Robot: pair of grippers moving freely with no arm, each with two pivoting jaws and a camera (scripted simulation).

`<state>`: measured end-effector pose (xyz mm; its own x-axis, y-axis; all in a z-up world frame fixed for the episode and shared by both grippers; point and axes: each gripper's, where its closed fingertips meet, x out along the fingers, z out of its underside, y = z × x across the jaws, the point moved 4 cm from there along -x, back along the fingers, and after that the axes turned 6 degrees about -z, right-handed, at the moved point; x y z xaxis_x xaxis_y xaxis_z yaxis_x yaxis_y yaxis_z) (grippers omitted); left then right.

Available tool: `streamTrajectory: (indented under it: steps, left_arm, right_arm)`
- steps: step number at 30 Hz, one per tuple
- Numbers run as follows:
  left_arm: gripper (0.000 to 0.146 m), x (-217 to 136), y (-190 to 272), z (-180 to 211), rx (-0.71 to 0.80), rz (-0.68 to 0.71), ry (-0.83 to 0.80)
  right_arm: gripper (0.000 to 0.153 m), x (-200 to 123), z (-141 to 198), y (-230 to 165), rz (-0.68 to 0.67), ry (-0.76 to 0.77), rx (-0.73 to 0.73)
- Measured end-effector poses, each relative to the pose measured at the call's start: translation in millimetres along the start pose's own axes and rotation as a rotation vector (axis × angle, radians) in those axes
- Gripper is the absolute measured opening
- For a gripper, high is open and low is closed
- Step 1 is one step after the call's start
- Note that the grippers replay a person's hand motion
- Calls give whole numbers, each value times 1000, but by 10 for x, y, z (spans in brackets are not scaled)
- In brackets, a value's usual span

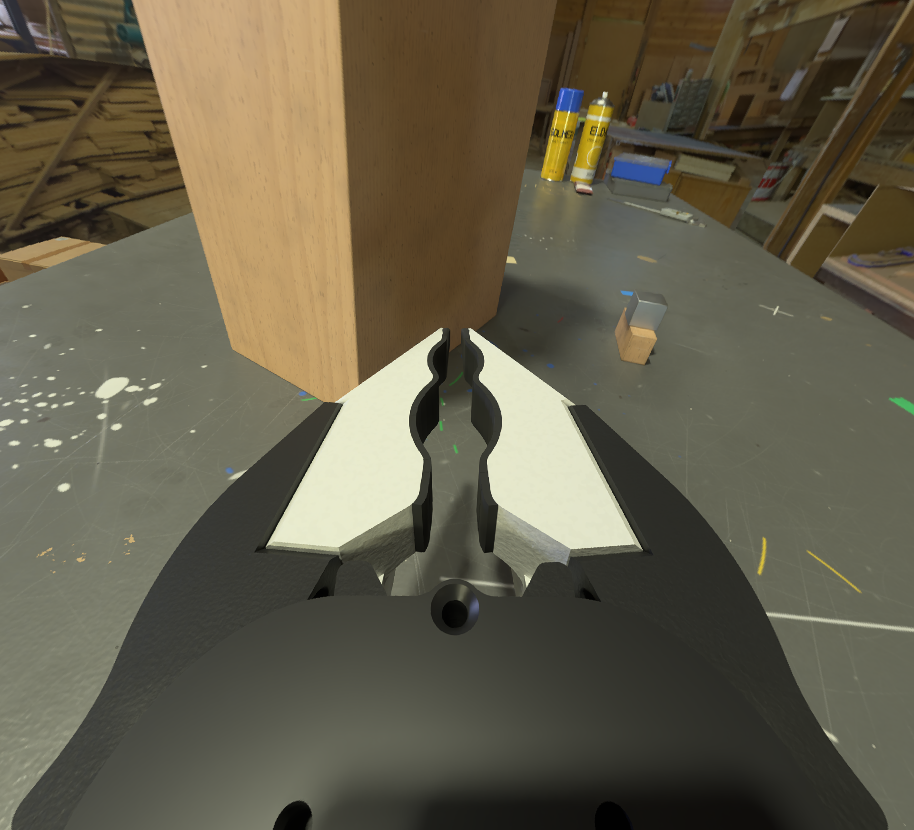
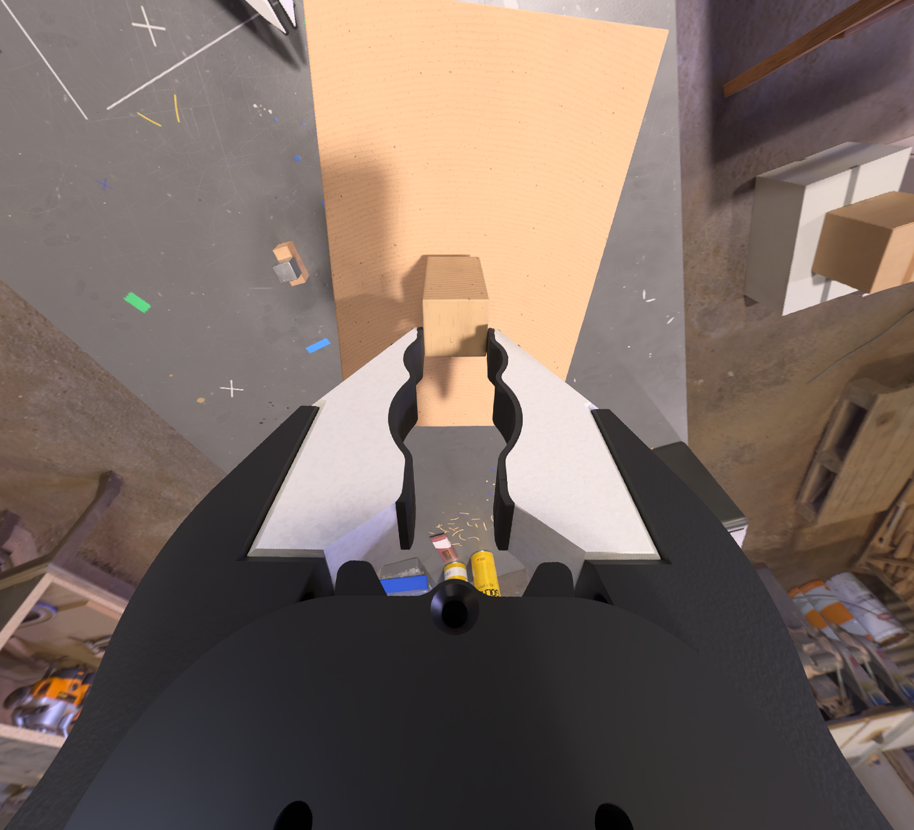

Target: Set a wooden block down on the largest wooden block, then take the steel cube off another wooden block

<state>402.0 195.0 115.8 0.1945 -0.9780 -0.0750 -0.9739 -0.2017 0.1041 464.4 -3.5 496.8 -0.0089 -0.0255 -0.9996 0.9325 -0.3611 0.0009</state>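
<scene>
The largest wooden block (image 1: 346,114) stands tall on the grey table right in front of my left gripper (image 1: 456,336), which is shut and empty, low near the block's base. The right wrist view looks down on that block's top face (image 2: 470,138). My right gripper (image 2: 455,336) is shut on a small wooden block (image 2: 455,292), held at or just above that top face near its close edge. The steel cube (image 1: 648,309) sits on another small wooden block (image 1: 635,344) on the table; both also show in the right wrist view, the cube (image 2: 286,271) on its block (image 2: 289,255).
Two yellow spray cans (image 1: 559,138) and a blue box (image 1: 638,168) stand at the table's far end. The left gripper (image 2: 277,5) shows beside the big block's far corner. Shelves and a cardboard box (image 2: 870,242) lie beyond the table's edges.
</scene>
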Motion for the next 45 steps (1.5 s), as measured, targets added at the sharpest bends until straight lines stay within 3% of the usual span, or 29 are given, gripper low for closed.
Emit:
streamTrajectory:
  steps: [38,40,45]
  left_arm:
    - [5,-23,-39,-18,-28,7,30]
    - [5,-23,-41,-18,-28,6,30]
    - [5,-25,-43,-19,-27,9,31]
  right_arm:
    - [25,132,29,150,-63,4,71]
    - [42,112,25,156,-56,16,72]
    - [49,-159,28,107,35,128,57]
